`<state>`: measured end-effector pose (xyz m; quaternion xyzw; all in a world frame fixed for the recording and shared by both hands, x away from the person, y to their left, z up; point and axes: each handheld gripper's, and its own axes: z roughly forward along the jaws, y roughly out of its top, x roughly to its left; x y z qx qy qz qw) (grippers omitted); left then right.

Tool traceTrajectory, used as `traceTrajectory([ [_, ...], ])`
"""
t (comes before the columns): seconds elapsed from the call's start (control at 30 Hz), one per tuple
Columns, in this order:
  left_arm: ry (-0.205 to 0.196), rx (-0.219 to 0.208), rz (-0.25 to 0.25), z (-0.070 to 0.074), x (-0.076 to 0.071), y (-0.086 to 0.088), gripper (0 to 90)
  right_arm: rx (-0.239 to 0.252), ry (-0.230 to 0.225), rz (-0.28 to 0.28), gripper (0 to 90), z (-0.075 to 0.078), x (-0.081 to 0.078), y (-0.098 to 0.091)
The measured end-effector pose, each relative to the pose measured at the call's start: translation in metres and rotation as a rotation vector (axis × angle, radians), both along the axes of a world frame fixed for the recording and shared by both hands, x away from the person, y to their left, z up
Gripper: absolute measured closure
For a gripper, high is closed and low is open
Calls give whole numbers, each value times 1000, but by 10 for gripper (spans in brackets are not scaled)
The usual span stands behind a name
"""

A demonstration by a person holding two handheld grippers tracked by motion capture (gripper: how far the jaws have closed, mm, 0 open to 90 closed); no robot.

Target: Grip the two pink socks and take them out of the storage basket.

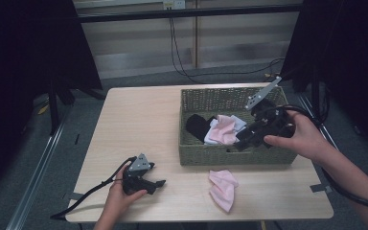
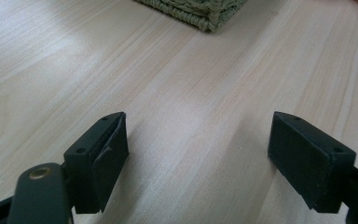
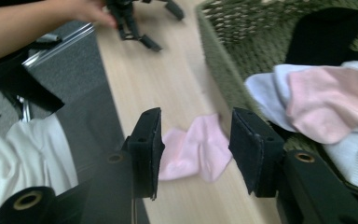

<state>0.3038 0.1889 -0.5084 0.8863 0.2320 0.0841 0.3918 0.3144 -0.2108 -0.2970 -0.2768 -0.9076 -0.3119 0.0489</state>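
Socks: one pink sock (image 1: 224,189) on surface (image 1: 139,124), near basket (image 1: 230,155); pink, white, black inside. Left gripper (image 1: 154,183) spread, resting near-left. Right gripper (image 1: 242,142) spread, empty, over basket.

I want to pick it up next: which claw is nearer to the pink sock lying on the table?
Judging by the high view, probably the right claw, over the basket's front wall just behind the pink sock. The left claw rests on the table farther to the sock's left.
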Motion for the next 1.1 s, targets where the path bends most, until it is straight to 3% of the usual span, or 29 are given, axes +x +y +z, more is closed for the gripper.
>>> traceTrajectory([
  [0.07,0,0,0,0,0,0,198,-10,1,-15,526,-2,3,-1],
  [0.17,0,0,0,0,0,0,198,-34,6,-93,492,-17,25,-8],
  [0.4,0,0,0,0,0,0,198,-91,4,-190,473,-42,54,-12],
  [0.63,0,0,0,0,0,0,198,-136,-10,-234,459,-59,72,-9],
  [0.87,-1,1,-1,0,0,0,198,-214,-26,-255,430,-91,88,6],
  [1.1,0,0,-2,0,0,0,198,-234,-48,-276,416,-98,101,12],
])
